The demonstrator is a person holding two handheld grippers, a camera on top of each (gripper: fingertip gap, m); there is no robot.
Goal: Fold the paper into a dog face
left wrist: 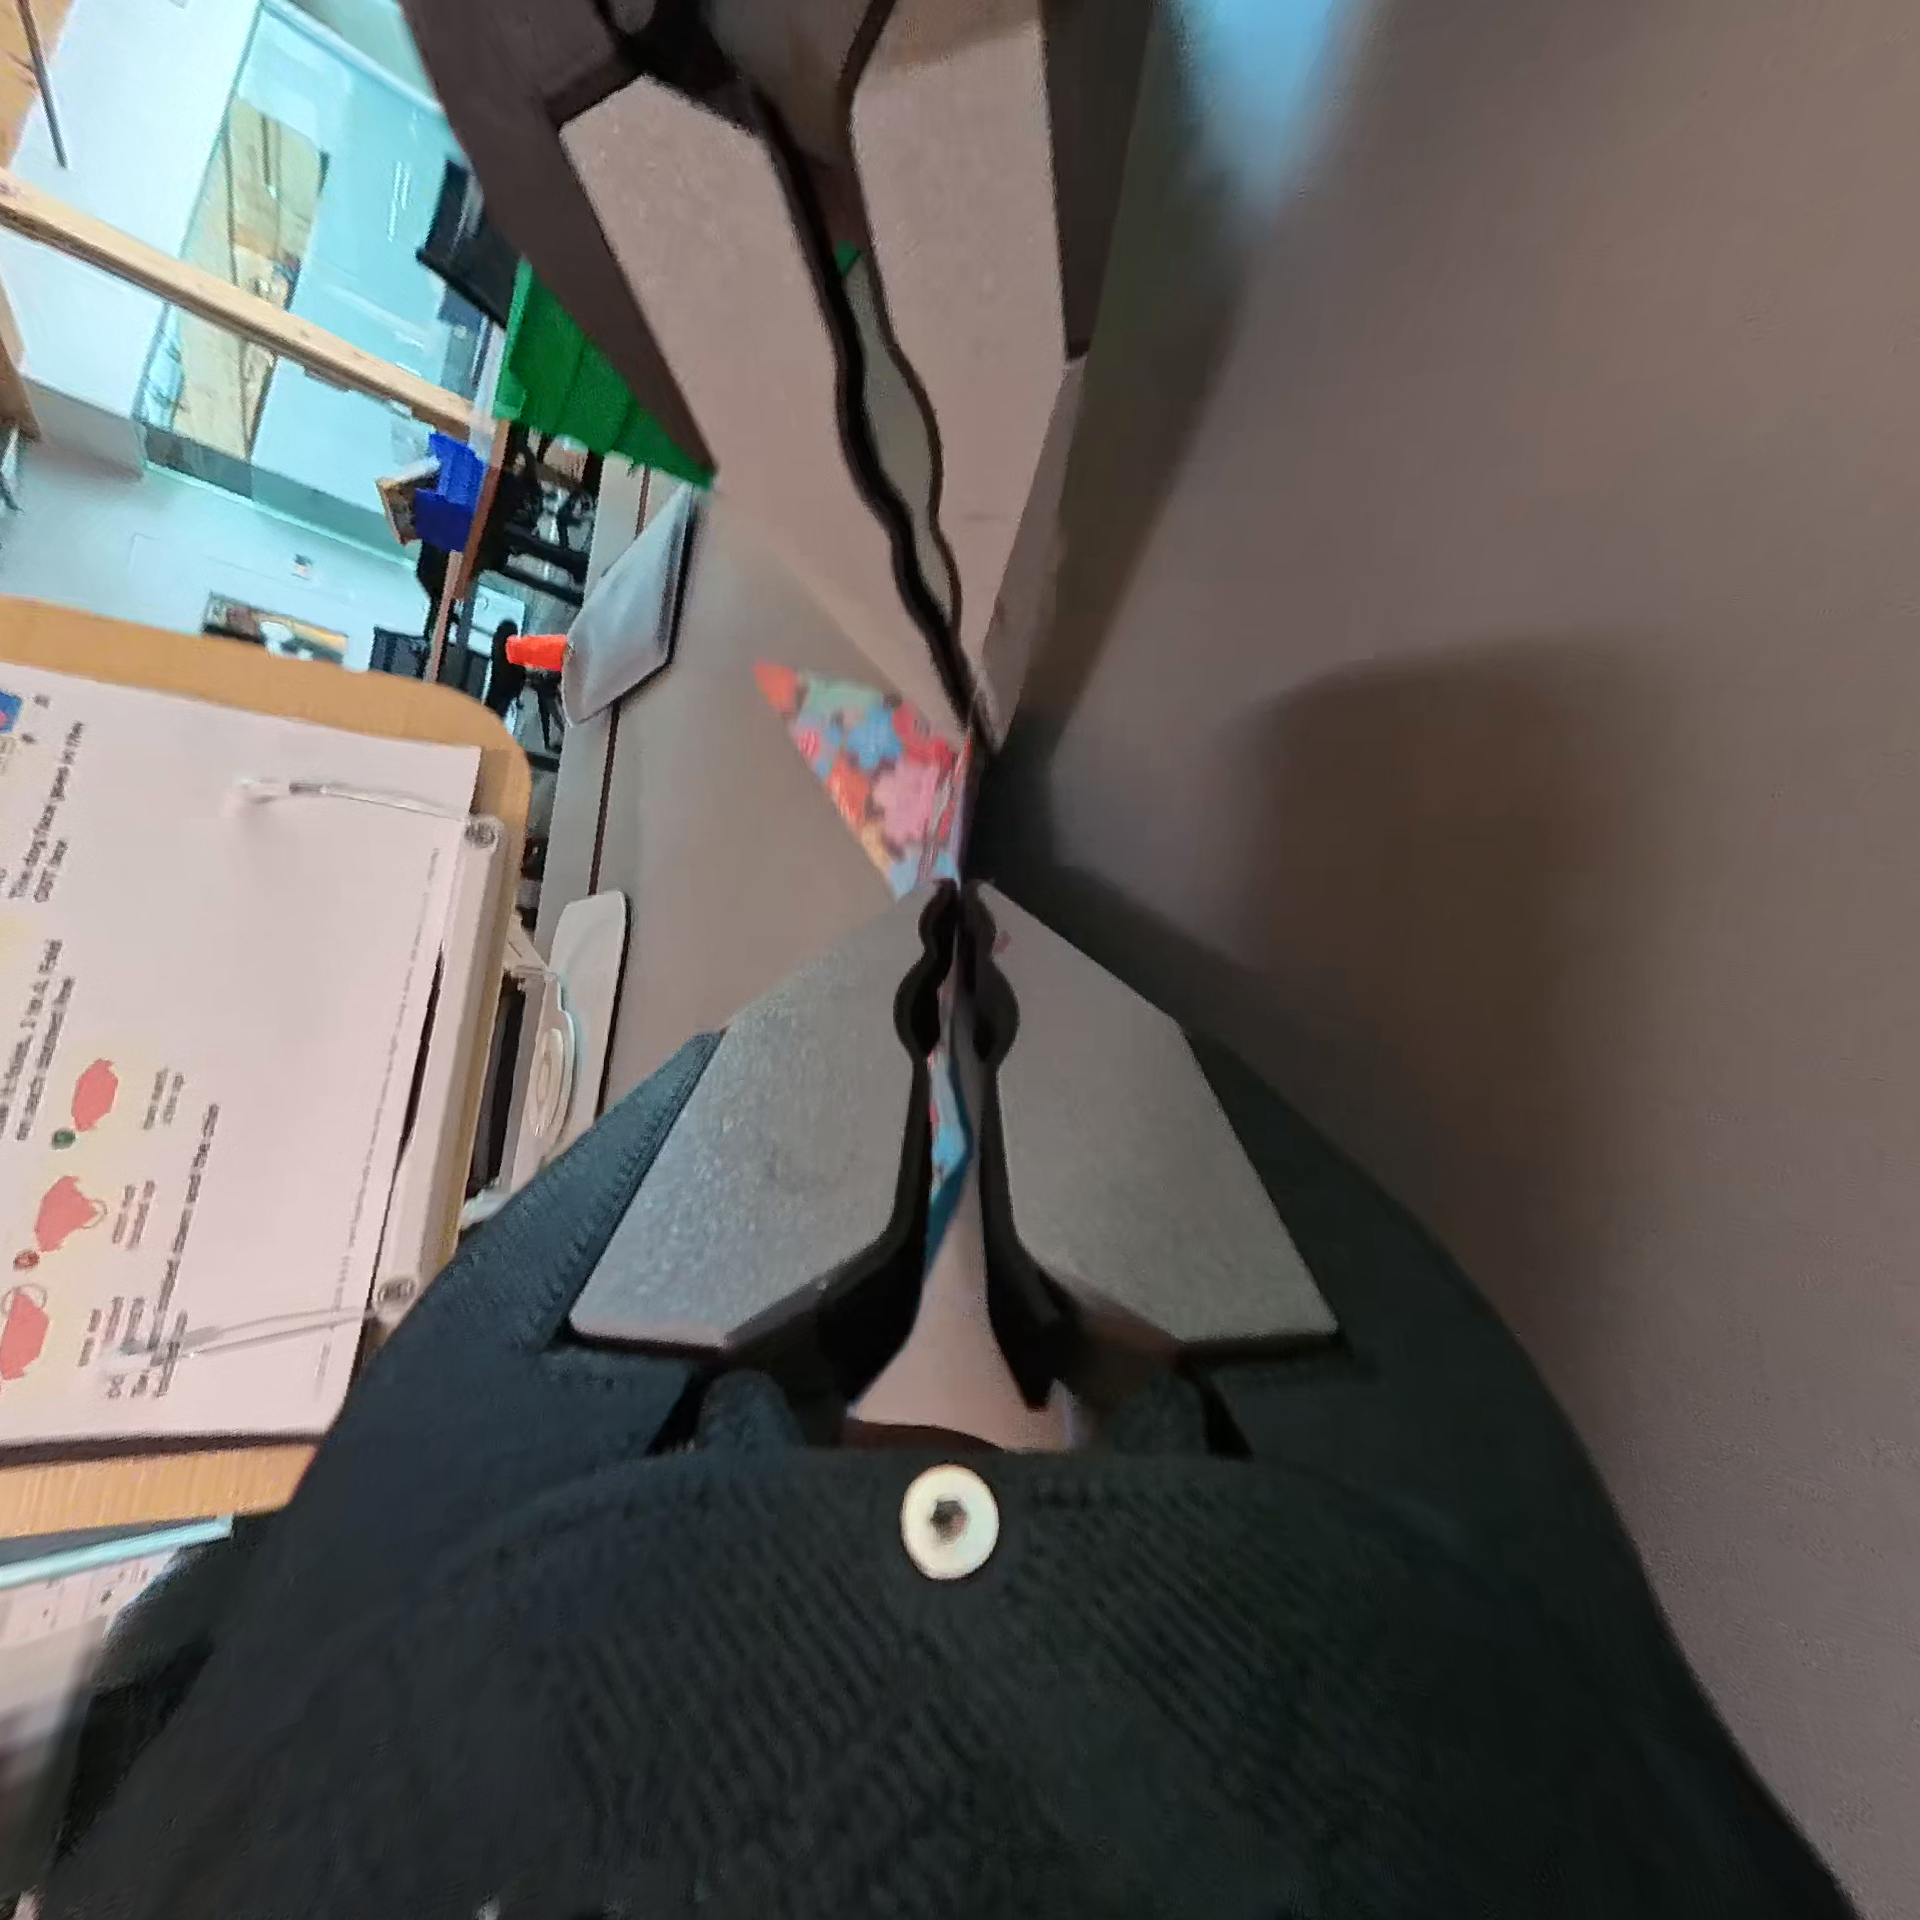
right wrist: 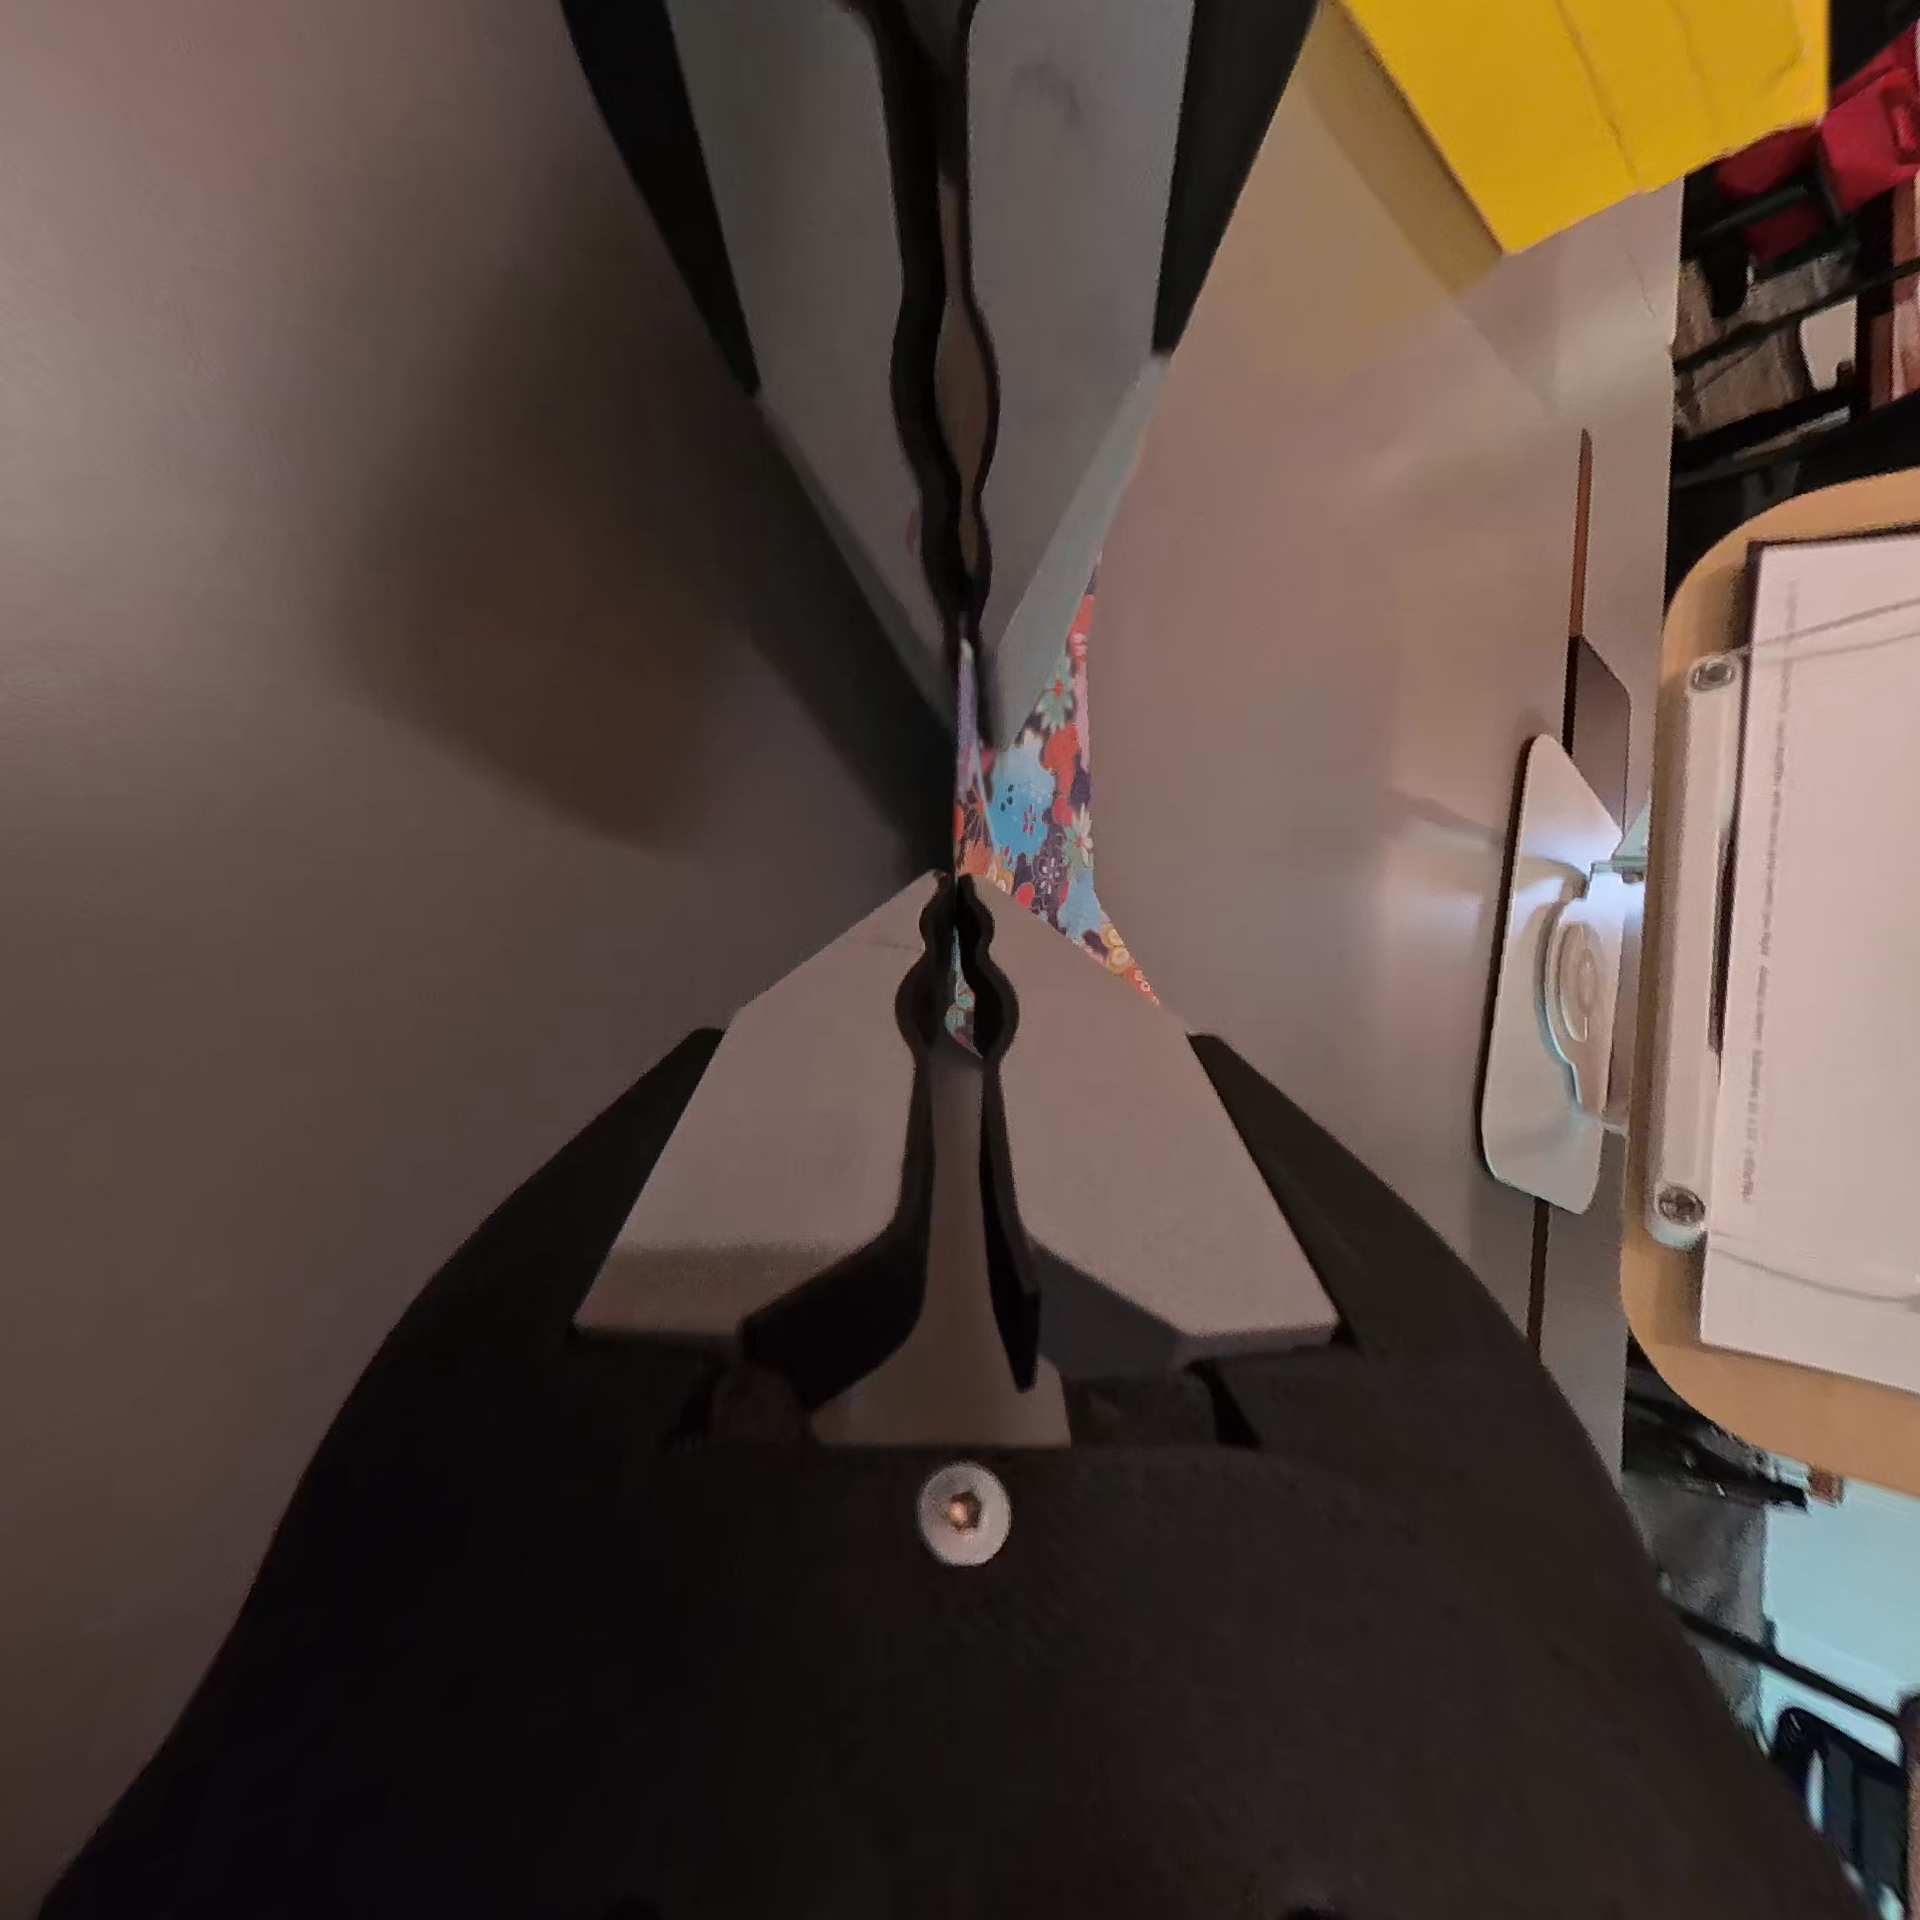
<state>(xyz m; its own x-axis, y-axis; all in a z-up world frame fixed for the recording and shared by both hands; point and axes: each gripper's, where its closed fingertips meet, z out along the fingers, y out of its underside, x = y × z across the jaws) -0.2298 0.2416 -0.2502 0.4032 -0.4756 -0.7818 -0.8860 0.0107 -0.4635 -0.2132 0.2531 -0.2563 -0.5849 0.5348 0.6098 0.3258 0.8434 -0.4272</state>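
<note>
The paper (left wrist: pixel 883 769) is a colourful flower-patterned sheet, folded to a triangle and held on edge above the grey table (left wrist: pixel 1455 520). My left gripper (left wrist: pixel 961 899) is shut on one end of it; a strip of paper shows between its fingers. The right gripper (left wrist: pixel 982 727) comes in from the top of that view, tip to tip with mine. In the right wrist view the right gripper (right wrist: pixel 951 883) is shut on the paper (right wrist: pixel 1039 810), and the left gripper (right wrist: pixel 971 623) faces it from above. Most of the paper is hidden behind the fingers.
A wooden board with a printed instruction sheet (left wrist: pixel 208 1039) stands on a white mount (right wrist: pixel 1548 977) at the table's edge. A yellow box (right wrist: pixel 1558 104) sits at the far corner in the right wrist view. A green bin (left wrist: pixel 582 384) lies beyond the table. My left and right fingertips are right by each other.
</note>
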